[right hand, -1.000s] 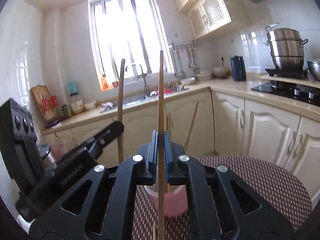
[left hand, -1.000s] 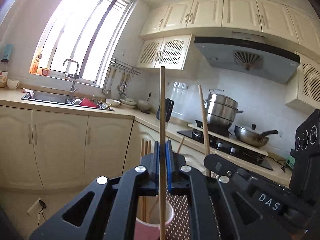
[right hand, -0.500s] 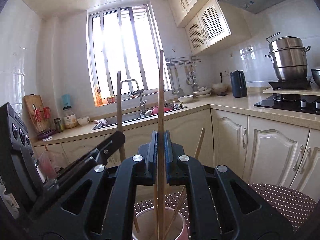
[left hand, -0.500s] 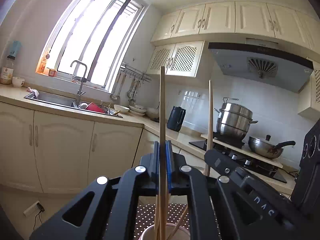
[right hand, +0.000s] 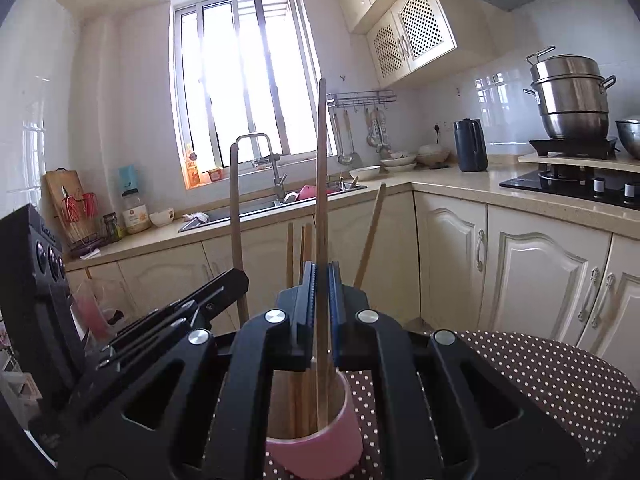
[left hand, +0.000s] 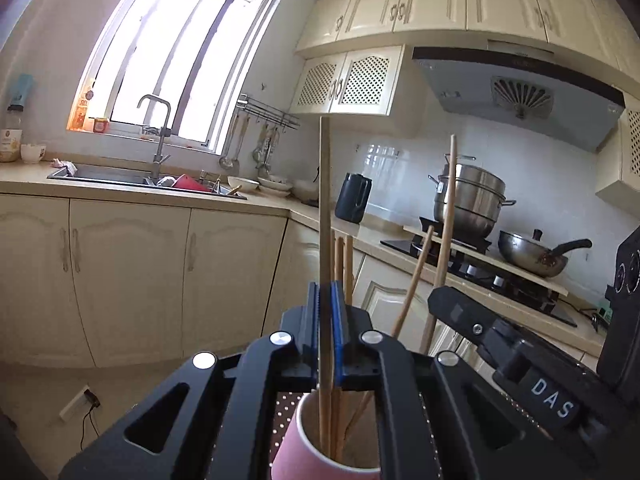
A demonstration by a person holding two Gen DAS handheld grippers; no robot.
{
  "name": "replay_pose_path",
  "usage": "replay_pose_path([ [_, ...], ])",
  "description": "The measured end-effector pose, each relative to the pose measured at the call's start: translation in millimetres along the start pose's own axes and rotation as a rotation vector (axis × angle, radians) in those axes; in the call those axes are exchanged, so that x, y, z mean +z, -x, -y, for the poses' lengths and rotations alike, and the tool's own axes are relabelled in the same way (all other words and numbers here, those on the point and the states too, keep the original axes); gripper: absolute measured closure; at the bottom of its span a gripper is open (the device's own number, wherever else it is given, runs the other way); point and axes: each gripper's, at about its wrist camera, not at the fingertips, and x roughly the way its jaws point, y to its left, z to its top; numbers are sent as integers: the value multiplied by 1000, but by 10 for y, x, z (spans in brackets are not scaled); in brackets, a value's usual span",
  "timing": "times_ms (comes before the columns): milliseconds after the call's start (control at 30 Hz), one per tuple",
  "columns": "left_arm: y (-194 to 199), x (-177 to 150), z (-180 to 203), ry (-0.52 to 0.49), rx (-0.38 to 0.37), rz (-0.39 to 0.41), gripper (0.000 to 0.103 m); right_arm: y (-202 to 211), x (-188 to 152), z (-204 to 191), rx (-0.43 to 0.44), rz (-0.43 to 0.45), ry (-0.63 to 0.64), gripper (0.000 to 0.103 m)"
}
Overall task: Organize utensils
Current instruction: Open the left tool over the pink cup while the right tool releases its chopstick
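2 chopsticks are in play, 1 clamped upright in each claw. Your left gripper [left hand: 327,312] is closed tight on the left chopstick [left hand: 325,200], pads pinching it below its middle; your right gripper [right hand: 321,292] is closed the same way on the right chopstick [right hand: 321,168]. Both lower ends already reach inside the pink cup [right hand: 316,444], which stands on the dotted mat [right hand: 520,372] near its left edge, directly under the 2 claws. A few more chopsticks [right hand: 298,248] lean in the cup, 1 tilted out to the right.

You should expect these sticks to be light, stiff and smooth, probably wood, so they likely pivot or slip in a narrow pinch if the tip catches anything. Taking hold near the middle, as you do now, looks right. The cup seems light too and could tip if a stick pushes sideways on its rim.
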Motion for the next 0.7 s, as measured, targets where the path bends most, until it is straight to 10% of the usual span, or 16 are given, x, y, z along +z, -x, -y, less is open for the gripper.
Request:
replay_pose_path([
  [267, 118, -149, 101, -49, -25, -71, 95, 119, -166, -13, -15, -58, 36, 96],
  [333, 131, -155, 96, -41, -35, -96, 72, 117, -209, -6, -21, -78, 36, 96],
  [700, 446, -82, 155, -65, -15, -61, 41, 240, -256, 2, -68, -118, 9, 89],
])
